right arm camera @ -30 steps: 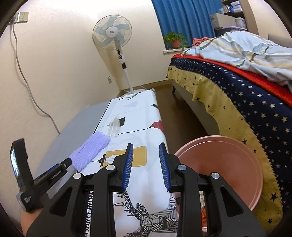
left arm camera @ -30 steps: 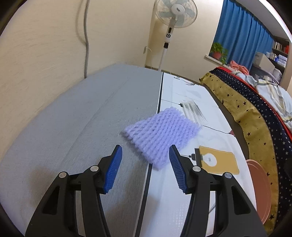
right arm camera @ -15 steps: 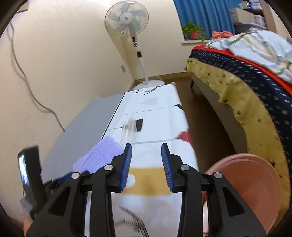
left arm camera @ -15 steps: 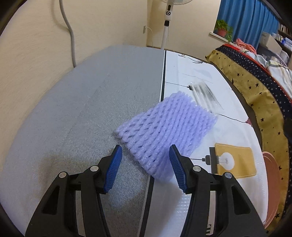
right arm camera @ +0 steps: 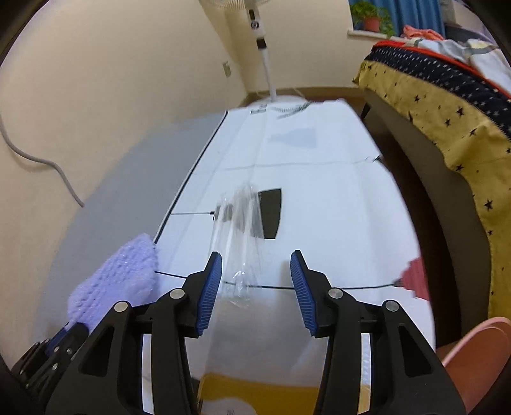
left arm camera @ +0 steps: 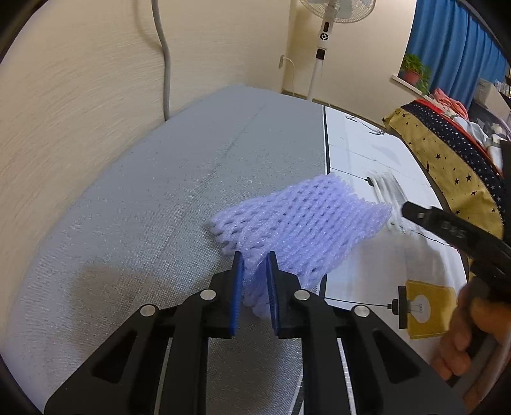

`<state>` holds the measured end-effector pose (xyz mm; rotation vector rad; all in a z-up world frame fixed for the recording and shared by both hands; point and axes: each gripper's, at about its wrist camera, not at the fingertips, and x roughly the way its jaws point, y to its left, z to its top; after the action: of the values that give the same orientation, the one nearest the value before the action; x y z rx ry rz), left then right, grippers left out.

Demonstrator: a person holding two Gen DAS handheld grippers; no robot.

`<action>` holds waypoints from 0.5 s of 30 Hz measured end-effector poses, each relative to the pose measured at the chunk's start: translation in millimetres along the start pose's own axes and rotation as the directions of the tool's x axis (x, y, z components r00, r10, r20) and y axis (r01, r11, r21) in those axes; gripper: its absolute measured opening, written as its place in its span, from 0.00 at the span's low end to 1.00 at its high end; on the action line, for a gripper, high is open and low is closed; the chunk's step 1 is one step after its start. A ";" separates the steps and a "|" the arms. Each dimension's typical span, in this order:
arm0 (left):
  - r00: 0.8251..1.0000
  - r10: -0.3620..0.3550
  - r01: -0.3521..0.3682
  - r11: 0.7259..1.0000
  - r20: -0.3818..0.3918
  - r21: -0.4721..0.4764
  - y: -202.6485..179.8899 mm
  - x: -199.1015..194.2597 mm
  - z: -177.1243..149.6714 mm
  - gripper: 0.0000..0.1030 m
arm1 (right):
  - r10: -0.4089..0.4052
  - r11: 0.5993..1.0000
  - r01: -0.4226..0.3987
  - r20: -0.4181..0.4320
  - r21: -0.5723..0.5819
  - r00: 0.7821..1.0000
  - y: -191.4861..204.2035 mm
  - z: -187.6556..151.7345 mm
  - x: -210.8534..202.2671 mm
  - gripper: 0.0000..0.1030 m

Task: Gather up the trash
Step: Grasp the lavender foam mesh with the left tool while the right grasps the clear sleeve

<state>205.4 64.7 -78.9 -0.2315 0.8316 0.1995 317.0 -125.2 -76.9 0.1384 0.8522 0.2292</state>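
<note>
Your left claw [left arm camera: 254, 265] is clamped on the near corner of the purple foam net [left arm camera: 306, 223], which lies across the seam between grey mat [left arm camera: 153, 198] and white cloth [right arm camera: 319, 166]. Your right claw [right arm camera: 255, 271] stands apart, the clear plastic wrapper [right arm camera: 239, 230] lying between its fingers. The pink basin [right arm camera: 476, 360] sits far right, its inside out of view.

tabletop [left arm camera: 134, 223]: grey fabric on the wall side, white printed sheet [right arm camera: 319, 178] on the bed side
print: yellow bulb patch [left arm camera: 424, 313], black lamp shape [right arm camera: 271, 212]
fan [left arm camera: 325, 35]: white pedestal, at the far end by the wall
cable [left arm camera: 164, 64]: grey, runs down the wall
bed [right arm camera: 447, 105]: star-print cover, yellow and navy
window end: blue curtain [left arm camera: 460, 54], potted plant [right arm camera: 370, 17] on the sill
</note>
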 end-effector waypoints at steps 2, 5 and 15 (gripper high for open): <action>1.000 0.002 -0.002 1.000 0.001 0.006 -1.5 -0.4 -0.5 0.14 | -0.017 1.000 0.017 -0.015 -0.023 1.000 6.1 0.4 4.4 0.38; 1.000 0.000 0.000 1.000 0.000 0.002 0.1 -1.6 0.0 0.14 | -0.013 0.998 0.012 -0.017 -0.054 1.000 14.0 -2.0 2.4 0.09; 1.000 -0.019 0.019 1.000 0.019 0.008 0.0 -16.4 -2.2 0.10 | 0.008 0.999 -0.005 0.055 -0.051 0.998 9.6 -22.5 -57.5 0.01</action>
<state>193.0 62.7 -68.0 -0.2300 0.8109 0.1806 262.0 -129.9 -47.7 0.0995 0.7907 0.2519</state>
